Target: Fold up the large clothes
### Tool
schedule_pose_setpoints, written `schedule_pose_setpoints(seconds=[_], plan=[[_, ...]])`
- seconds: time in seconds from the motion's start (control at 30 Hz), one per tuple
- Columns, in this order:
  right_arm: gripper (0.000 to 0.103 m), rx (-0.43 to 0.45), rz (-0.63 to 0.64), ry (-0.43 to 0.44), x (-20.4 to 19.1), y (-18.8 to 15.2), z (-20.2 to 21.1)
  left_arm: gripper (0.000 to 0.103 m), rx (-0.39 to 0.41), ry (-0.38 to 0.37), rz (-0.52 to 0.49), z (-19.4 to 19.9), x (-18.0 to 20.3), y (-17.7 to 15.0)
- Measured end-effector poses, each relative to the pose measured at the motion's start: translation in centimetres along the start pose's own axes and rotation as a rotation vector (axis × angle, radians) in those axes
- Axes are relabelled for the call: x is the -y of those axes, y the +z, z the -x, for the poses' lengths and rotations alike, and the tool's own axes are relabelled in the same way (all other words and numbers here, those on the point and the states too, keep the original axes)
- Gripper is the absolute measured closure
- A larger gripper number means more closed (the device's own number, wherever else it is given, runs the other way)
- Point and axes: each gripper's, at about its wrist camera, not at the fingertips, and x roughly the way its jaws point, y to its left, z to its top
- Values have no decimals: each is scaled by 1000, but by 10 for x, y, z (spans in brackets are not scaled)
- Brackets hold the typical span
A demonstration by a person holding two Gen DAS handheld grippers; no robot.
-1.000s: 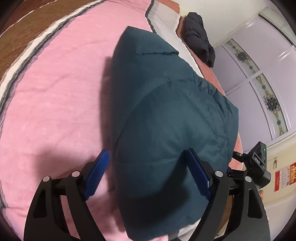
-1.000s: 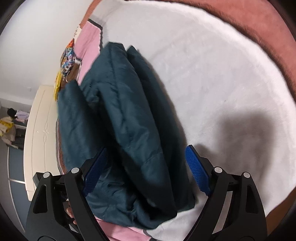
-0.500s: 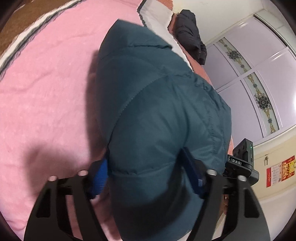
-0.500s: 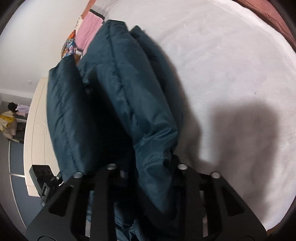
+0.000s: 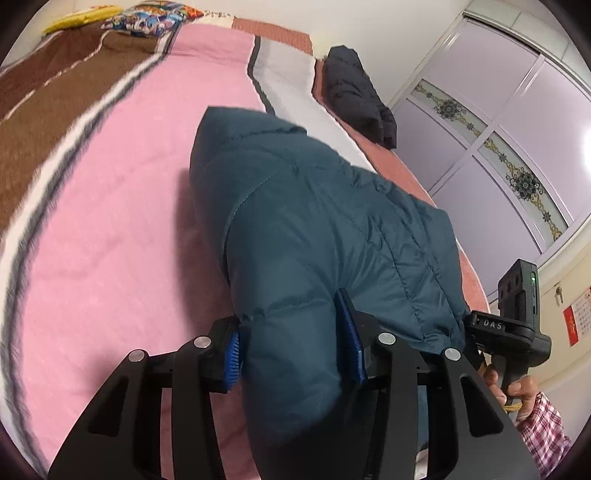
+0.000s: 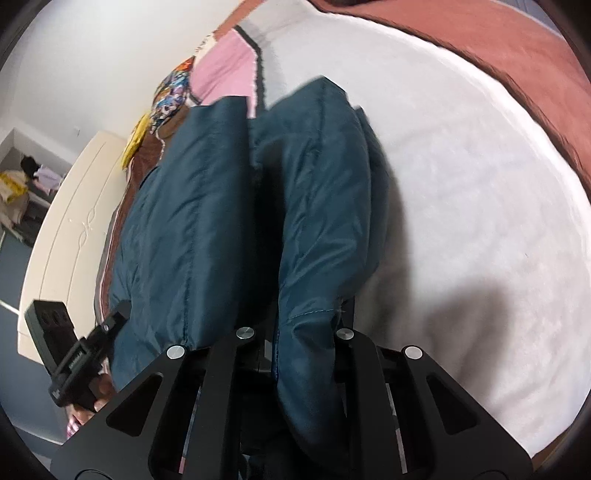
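A dark teal padded jacket (image 5: 317, 221) lies bunched on the bed, its near edge raised between my two grippers. My left gripper (image 5: 291, 347) is closing, and both blue pads (image 5: 232, 350) press into a thick fold of the jacket. In the right wrist view the jacket (image 6: 321, 206) hangs in two puffy folds. My right gripper (image 6: 295, 339) is shut on the right fold, with its fingertips buried in the fabric. Each view shows the other gripper at its edge, held by a hand (image 5: 517, 391).
The bed has a blanket in bands of pink (image 5: 110, 221), white (image 6: 480, 221) and brown. A black jacket (image 5: 358, 96) lies at the far end, and colourful pillows (image 5: 147, 18) at the back left. Wardrobe doors (image 5: 498, 122) stand on the right, a cream bed board (image 6: 74, 221) on the left.
Both grippers went from wide open around the jacket's edge to closed on it. The gripped edge has come up off the bed, and the right gripper has shifted sideways with it.
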Motion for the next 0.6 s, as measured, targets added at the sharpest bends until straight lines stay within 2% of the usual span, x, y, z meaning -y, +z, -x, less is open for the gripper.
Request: schedule_pose_setpoints(seconds=[0.2,0.47,0.6], plan=[[90,11,95,-9,-45,-8,-22,59,49,53,-10,19,-35,26],[90,-29,184,-26,-103,-13,-94,59,93,127,19,39,-100,52],[90,-61,208,-40,-123,-15,-123,59,100,133,51,42,-129,55]])
